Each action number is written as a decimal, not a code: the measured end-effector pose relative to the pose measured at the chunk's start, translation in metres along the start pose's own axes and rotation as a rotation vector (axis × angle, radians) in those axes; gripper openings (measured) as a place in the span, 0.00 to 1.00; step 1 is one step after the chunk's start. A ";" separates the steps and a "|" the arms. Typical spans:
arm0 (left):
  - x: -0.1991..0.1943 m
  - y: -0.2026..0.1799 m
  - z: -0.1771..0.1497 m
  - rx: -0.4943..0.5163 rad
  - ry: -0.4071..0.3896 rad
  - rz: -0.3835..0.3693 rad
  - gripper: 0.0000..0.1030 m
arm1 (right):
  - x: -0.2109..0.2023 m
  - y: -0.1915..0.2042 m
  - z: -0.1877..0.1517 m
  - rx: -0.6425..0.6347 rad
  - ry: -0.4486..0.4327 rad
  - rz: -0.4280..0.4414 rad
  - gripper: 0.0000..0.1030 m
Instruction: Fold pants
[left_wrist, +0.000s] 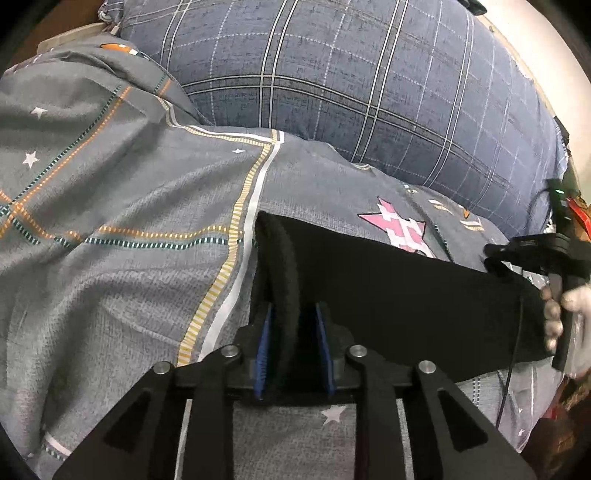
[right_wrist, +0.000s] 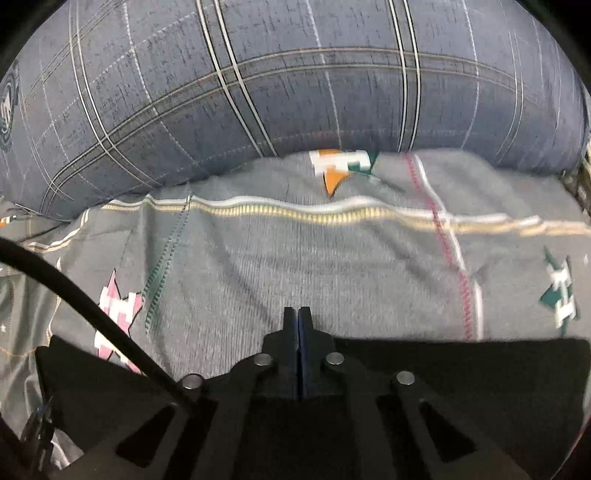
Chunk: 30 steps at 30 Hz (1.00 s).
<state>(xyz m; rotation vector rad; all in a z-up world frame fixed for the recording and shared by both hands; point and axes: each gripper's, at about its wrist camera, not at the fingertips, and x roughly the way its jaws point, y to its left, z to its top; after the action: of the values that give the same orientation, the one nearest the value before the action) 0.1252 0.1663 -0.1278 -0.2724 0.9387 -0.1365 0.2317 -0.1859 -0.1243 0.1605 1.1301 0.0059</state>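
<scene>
- The left gripper (left_wrist: 293, 332) clamps a thick, rolled fold of soft black pants (left_wrist: 388, 291) between its blue pads.
- The pants stretch taut to its right as a flat dark band, over a wrinkled grey star-print bedspread (left_wrist: 122, 206).
- The right gripper (right_wrist: 298, 325) points level, fingers pressed together, with the black cloth spread just beneath it; whether it pinches the cloth cannot be told.
- A plump blue plaid pillow (right_wrist: 280, 85) bulges ahead of both.

Blocked ahead by plaid pillow (right_wrist: 295, 92); open over grey bedspread (right_wrist: 295, 266) between pillow and black pants (left_wrist: 388, 295).
</scene>
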 end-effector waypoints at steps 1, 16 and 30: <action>-0.002 0.000 0.001 -0.010 0.005 0.007 0.27 | -0.008 -0.002 -0.004 0.017 -0.028 0.019 0.09; -0.090 -0.025 -0.037 -0.203 -0.084 -0.045 0.52 | -0.158 -0.238 -0.119 0.440 -0.281 -0.028 0.60; -0.110 -0.099 -0.054 -0.034 -0.072 0.005 0.52 | -0.122 -0.275 -0.089 0.373 -0.188 0.138 0.09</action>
<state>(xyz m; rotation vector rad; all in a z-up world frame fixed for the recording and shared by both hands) 0.0175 0.0877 -0.0438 -0.3046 0.8713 -0.1054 0.0784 -0.4575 -0.0870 0.5601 0.9219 -0.0964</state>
